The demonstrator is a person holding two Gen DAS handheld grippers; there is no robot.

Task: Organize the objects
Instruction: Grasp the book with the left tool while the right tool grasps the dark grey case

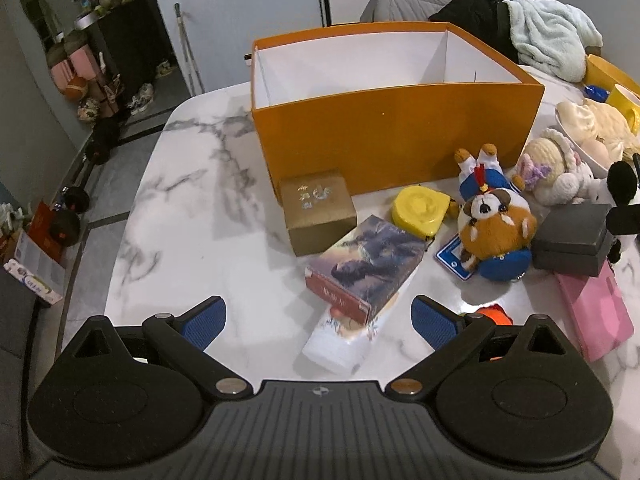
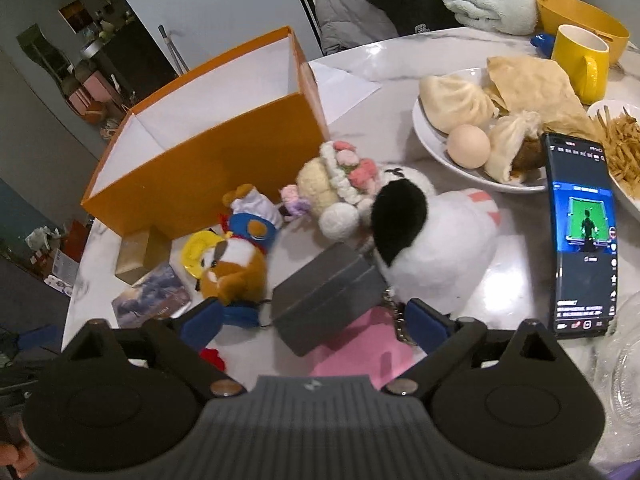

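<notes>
marble table (image 1: 192,216), book (image 1: 366,264) between left tool (image 1: 318,322) fingers

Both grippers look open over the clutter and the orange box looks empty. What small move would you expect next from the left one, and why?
Probably the left gripper eases forward and down to straddle the picture-covered box. Its jaws stand open, holding nothing, and that box lies right ahead between them, atop a white tube. The orange box behind shows only bare white walls inside.

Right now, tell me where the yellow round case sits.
In the left wrist view the yellow round case lies on the marble table, just in front of the orange box, between the gold box and the brown plush.
</notes>
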